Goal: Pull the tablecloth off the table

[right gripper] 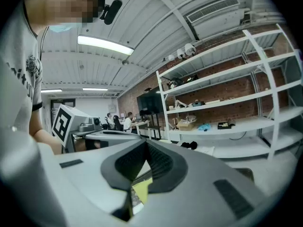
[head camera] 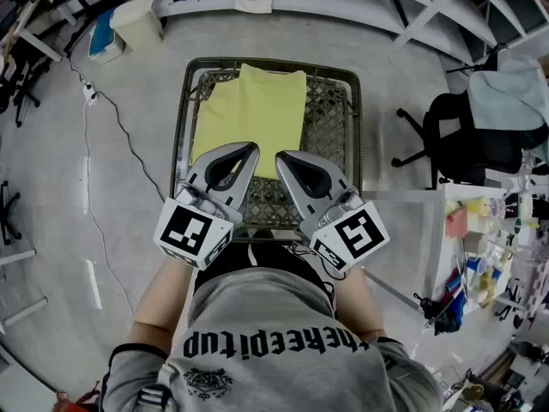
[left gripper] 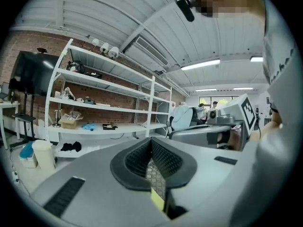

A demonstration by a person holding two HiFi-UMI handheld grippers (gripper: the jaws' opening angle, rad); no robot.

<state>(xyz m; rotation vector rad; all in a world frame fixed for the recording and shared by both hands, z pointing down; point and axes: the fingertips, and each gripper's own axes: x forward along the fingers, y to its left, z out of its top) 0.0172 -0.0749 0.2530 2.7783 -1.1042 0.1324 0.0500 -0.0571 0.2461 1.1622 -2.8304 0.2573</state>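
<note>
The table has a dark diamond-lattice top, and on it I see a pale yellow tablecloth. At the table's near edge, the left gripper and the right gripper are grey, with black-and-white square markers.

- Grey concrete floor is noted, with a white bin stood at its far side.
- White shelving unit is set against a red brick wall; the shelves are loosely stocked.
- A dark screen is placed beside the shelving.
- White ribbed ceiling is lit by strip lights.
- An air-conditioning unit is mounted high above the shelves.
- A black office chair is seen to one side.
- Bright windows are noted at the far end.
</note>
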